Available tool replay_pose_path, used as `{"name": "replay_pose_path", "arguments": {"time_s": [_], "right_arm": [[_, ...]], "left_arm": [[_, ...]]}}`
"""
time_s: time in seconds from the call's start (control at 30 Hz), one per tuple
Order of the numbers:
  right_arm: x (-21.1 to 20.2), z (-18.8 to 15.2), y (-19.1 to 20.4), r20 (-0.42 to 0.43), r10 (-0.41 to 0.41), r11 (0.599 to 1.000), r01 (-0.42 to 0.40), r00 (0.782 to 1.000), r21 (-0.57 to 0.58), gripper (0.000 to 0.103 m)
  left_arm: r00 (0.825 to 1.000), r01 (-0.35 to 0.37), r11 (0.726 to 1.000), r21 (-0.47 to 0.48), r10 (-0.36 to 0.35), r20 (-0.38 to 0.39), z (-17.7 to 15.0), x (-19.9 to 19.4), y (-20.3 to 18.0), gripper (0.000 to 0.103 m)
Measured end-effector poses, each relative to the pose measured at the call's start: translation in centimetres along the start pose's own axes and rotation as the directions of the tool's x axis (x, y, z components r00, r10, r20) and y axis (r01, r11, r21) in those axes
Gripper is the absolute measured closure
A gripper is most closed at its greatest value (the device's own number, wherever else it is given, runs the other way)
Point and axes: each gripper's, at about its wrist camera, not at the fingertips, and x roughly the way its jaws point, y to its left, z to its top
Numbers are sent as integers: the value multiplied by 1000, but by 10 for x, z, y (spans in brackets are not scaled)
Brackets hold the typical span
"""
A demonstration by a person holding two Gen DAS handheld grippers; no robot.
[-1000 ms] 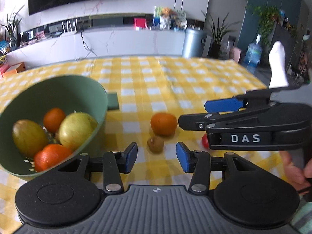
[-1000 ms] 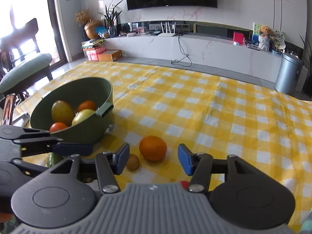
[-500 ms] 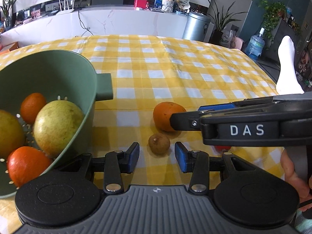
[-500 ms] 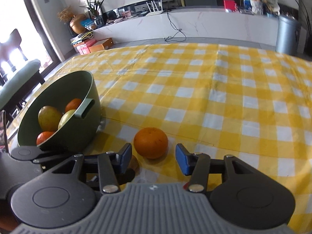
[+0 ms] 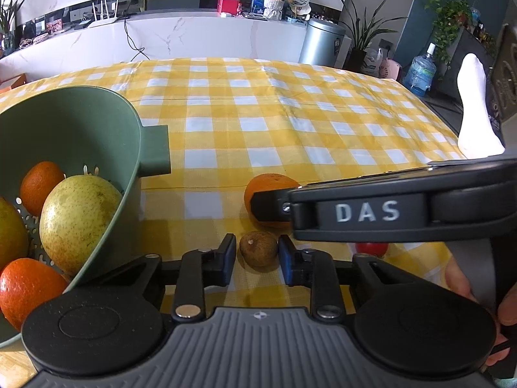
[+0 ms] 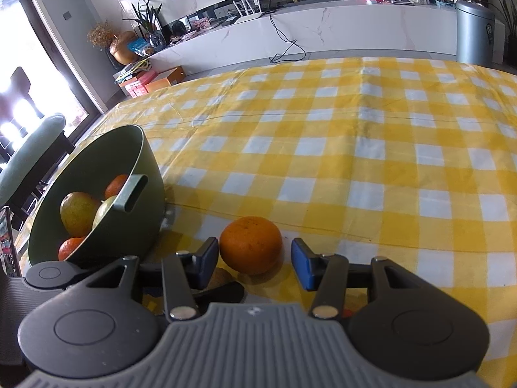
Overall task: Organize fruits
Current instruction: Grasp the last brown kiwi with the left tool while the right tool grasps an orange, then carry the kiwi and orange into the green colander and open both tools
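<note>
My left gripper (image 5: 258,254) points steeply down with its blue pads closed in tight, while my right gripper (image 6: 255,257), angled down likewise and held in a bare hand (image 5: 475,287), keeps its jaws partly parted.

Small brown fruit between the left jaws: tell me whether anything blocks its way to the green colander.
Nothing visible does. The small brown round fruit sits on the yellow checked tablecloth with bare cloth between it and the green plastic colander. The right gripper is on its far side, around the orange.
</note>
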Motion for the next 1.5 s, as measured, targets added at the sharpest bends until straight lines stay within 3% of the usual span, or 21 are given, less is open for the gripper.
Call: {"name": "replay_pose_path", "arguments": {"time_s": [0.2, 0.57, 0.87, 1.07, 1.3, 1.5], "right_arm": [[8, -2, 1, -15, -9, 1000, 9, 1000, -3, 60], [2, -3, 2, 4, -12, 1000, 12, 1000, -4, 61], [-40, -4, 0, 117, 11, 1000, -12, 993, 8, 61], [-74, -6, 10, 217, 33, 999, -30, 976, -18, 61], [-103, -3, 37, 316, 109, 990, -75, 943, -118, 61], [-106, -6, 62, 318, 136, 977, -74, 938, -200, 61]], "left_arm": [[1000, 12, 1000, -11, -12, 16, -2, 0, 2, 75], [999, 18, 999, -29, -17, 42, -1, -14, 0, 75], [995, 62, 998, -14, -60, 85, -3, -55, -9, 75], [987, 76, 997, -15, -73, 146, 2, -91, -8, 75], [980, 63, 995, -77, -47, 193, 10, -120, 9, 75], [975, 17, 987, -160, 19, 221, 14, -134, 35, 75]]}}
